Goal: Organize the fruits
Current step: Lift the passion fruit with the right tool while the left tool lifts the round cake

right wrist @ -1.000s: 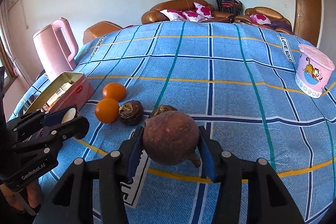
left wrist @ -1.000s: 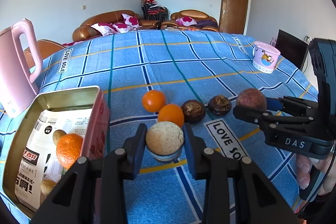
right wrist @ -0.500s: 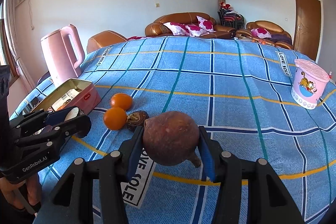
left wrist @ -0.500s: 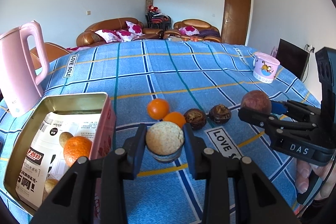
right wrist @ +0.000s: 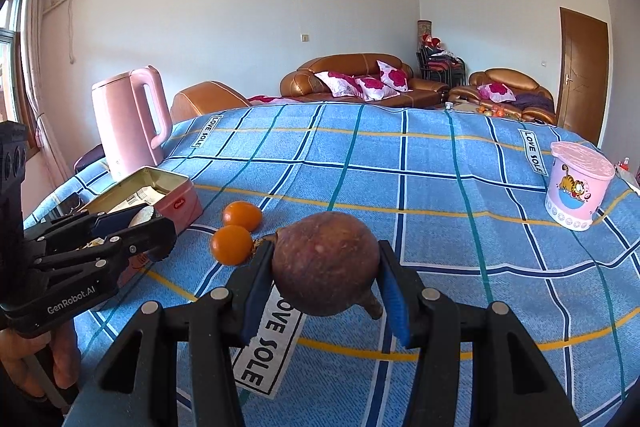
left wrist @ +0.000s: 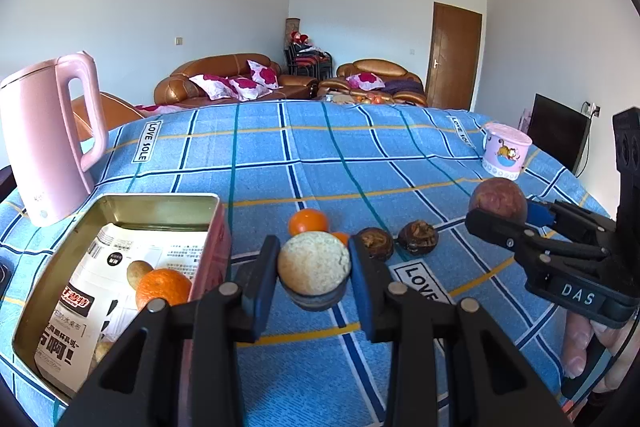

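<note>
Currently, the left gripper (left wrist: 314,273) has its fingers (left wrist: 262,277) closed on a pale, rough-skinned round fruit (left wrist: 313,262), held clear of the cloth and just to the right of the tin box (left wrist: 160,202). The right gripper (right wrist: 326,281) has its fingers (right wrist: 394,293) closed on a brown-purple round fruit (right wrist: 325,263) with a short stem, also held clear of the surface, near mid-desk.

Status, as judged from the layout:
- Done: the tin box already contains one orange (left wrist: 163,287) and at least two small tan fruits, lying on a printed paper liner.
- In hand: two fruits, one per gripper, neither yet deposited.
- Left: two oranges (right wrist: 242,215) and two dark wrinkled fruits (left wrist: 418,238) lie on the blue checked desk (left wrist: 320,147), grouped between the grippers and the box.

The task appears to be under halfway, assuming the tin box is the collection point. The pink kettle (left wrist: 48,139) and the pink cartoon tub (right wrist: 578,185) stand well apart from the fruit.
</note>
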`<state>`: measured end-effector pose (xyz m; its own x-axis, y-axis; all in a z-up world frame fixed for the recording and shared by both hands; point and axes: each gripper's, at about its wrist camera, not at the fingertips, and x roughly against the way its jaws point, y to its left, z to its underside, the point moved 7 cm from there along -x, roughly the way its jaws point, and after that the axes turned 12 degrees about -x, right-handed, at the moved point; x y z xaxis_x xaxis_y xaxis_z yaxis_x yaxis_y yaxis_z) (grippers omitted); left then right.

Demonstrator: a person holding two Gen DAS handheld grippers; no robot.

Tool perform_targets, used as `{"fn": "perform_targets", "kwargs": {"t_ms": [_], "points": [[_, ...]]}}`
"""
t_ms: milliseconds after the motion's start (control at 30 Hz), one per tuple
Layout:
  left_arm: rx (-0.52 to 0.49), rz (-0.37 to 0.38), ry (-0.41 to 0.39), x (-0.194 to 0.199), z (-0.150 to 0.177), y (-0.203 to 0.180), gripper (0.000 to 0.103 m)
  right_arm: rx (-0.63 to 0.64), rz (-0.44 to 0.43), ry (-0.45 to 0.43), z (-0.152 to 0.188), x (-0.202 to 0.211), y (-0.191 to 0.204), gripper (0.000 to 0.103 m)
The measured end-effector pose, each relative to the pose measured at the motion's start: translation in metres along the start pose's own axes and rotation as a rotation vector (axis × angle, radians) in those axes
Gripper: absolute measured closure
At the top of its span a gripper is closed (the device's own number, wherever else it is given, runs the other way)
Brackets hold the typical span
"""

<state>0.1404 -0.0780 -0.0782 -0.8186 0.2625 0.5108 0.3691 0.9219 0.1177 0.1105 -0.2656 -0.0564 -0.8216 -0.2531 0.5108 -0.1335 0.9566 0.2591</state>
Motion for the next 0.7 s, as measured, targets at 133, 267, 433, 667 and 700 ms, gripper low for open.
{"fn": "perform_targets", "kwargs": {"t_ms": [133, 267, 433, 667, 700], "points": [[0.001, -0.008, -0.023, 0.005, -0.002, 0.000, 0.067, 0.005, -0.004, -0.020, -0.001, 0.004, 0.001, 0.051], [0.002, -0.018, -0.041, 0.008, -0.003, 0.001, 0.067, 0.004, -0.003, -0.035, -0.002, 0.006, 0.001, 0.051], [0.003, -0.023, -0.059, 0.011, -0.005, 0.002, 0.067, 0.002, -0.002, -0.063, -0.003, 0.012, -0.001, 0.051], [0.004, -0.035, -0.087, 0.016, -0.007, 0.003, 0.067, 0.015, -0.001, -0.097, -0.005, 0.019, 0.001, 0.051], [0.003, -0.036, -0.090, 0.017, -0.007, 0.003, 0.067, 0.017, -0.002, -0.101, -0.005, 0.020, 0.001, 0.051]]}}
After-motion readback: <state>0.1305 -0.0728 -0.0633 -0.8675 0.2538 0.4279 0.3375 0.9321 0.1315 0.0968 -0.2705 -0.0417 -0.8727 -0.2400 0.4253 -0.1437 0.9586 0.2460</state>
